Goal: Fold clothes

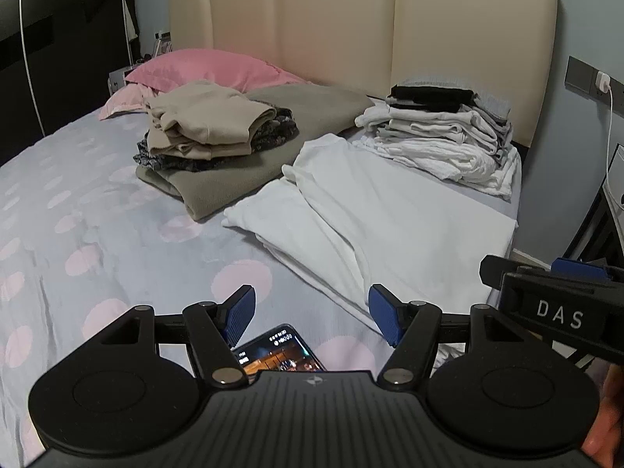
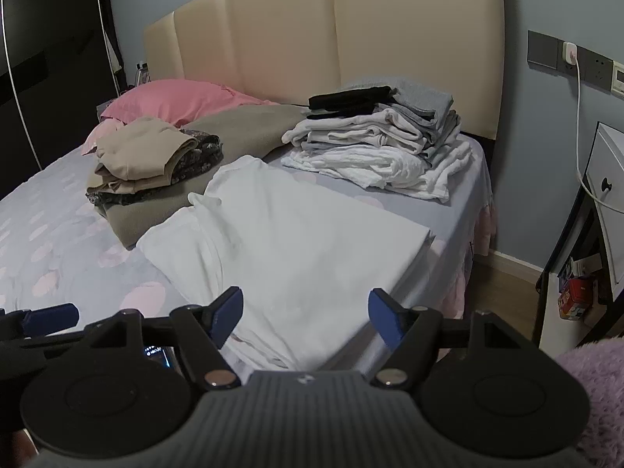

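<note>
White garment lies partly folded on the near right part of the bed, long edge running along the bed's right side, one layer lapped over another on its left. Both grippers hover above its near end, neither touching cloth. Left gripper: blue pads spread wide, nothing between them, over the sheet just left of the garment. Right gripper: pads also spread, released, the garment's near edge below the gap, not pinched. Phone with lit screen lies on the sheet under the left gripper. Further back, left: tan folded stack on a dark patterned piece, both on an olive blanket. Back right: 1 pile of white, grey and black folded clothes. Pink pillow against the beige headboard.
</note>
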`<action>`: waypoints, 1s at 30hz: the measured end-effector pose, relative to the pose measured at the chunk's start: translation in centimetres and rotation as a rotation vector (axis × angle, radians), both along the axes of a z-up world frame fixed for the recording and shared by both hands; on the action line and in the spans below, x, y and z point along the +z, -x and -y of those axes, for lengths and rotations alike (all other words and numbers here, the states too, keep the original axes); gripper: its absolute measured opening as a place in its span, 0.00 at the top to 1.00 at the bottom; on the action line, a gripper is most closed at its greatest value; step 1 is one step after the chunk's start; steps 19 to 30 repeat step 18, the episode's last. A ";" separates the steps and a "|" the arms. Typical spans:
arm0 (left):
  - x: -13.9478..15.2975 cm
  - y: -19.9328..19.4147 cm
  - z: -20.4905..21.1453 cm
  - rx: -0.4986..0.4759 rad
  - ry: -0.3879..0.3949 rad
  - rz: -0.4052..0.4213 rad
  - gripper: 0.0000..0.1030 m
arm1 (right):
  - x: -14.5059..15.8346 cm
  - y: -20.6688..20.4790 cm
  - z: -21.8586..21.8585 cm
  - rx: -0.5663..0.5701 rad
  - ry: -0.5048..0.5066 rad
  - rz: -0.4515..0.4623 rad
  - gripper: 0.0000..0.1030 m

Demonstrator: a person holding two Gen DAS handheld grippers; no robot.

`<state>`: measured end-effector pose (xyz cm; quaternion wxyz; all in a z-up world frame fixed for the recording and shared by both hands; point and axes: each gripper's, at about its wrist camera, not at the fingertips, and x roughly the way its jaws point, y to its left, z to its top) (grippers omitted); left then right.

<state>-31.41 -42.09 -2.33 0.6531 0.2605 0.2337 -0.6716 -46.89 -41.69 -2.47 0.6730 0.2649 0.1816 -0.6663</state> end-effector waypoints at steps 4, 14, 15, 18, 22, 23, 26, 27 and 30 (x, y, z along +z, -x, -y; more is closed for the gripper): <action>0.3 0.0 0.0 -0.006 0.010 0.007 0.39 | 0.1 -0.1 0.0 -0.001 0.005 -0.001 0.28; 0.3 0.3 0.1 -0.024 -0.002 0.005 0.39 | 0.1 0.1 0.0 -0.003 0.007 0.009 0.27; 0.2 0.3 0.1 -0.025 -0.003 0.006 0.39 | 0.0 0.2 0.0 -0.005 0.006 0.011 0.27; 0.0 0.2 0.1 -0.021 -0.007 -0.003 0.39 | 0.0 0.3 0.1 -0.006 0.003 0.014 0.27; 0.0 0.2 0.1 -0.021 -0.007 -0.003 0.39 | 0.0 0.3 0.1 -0.006 0.003 0.014 0.27; 0.0 0.2 0.1 -0.021 -0.007 -0.003 0.39 | 0.0 0.3 0.1 -0.006 0.003 0.014 0.27; 0.0 0.2 0.1 -0.021 -0.007 -0.003 0.39 | 0.0 0.3 0.1 -0.006 0.003 0.014 0.27; 0.0 0.2 0.1 -0.021 -0.007 -0.003 0.39 | 0.0 0.3 0.1 -0.006 0.003 0.014 0.27; 0.0 0.2 0.1 -0.021 -0.007 -0.003 0.39 | 0.0 0.3 0.1 -0.006 0.003 0.014 0.27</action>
